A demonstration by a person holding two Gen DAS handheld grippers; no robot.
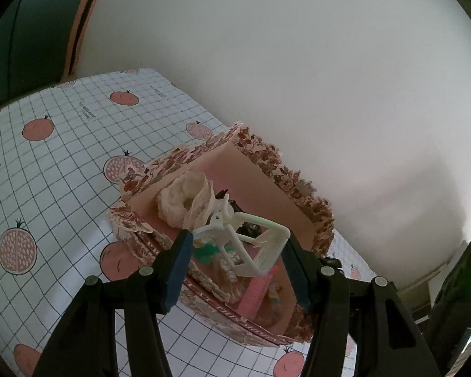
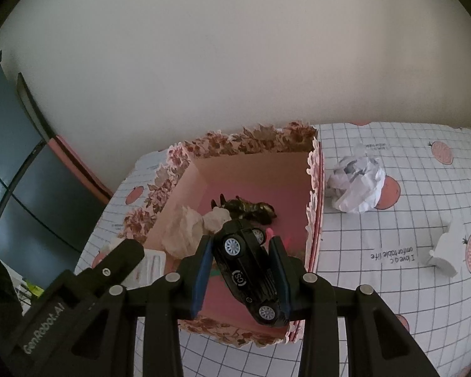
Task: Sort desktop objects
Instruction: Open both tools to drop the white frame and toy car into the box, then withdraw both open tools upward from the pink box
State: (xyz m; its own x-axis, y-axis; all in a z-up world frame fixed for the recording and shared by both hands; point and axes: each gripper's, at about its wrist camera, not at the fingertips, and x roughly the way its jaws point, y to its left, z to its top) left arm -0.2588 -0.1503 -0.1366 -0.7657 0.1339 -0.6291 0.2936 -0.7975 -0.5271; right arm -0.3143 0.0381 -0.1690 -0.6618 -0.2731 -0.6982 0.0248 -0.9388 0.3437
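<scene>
A pink cardboard box (image 1: pixel 267 169) with a floral scalloped rim stands on the checked tablecloth. My left gripper (image 1: pixel 237 242) hangs over its near side, shut on a white claw hair clip (image 1: pixel 251 245). Under it in the box lie a cream scrunchie (image 1: pixel 182 198), a pink comb (image 1: pixel 254 292) and a green piece (image 1: pixel 204 251). My right gripper (image 2: pixel 240 242) is shut on a black toy car (image 2: pixel 248 270), tilted nose-down above the box's (image 2: pixel 251 138) near edge. A dark object (image 2: pixel 251 209) and the scrunchie (image 2: pixel 185 229) lie on the box floor.
A crumpled white paper ball (image 2: pixel 358 185) and a torn white scrap (image 2: pixel 446 248) lie on the tablecloth (image 2: pixel 376 251) to the right of the box. A plain wall stands close behind. The left tool's black housing (image 2: pixel 78 289) is close at the left of the right gripper.
</scene>
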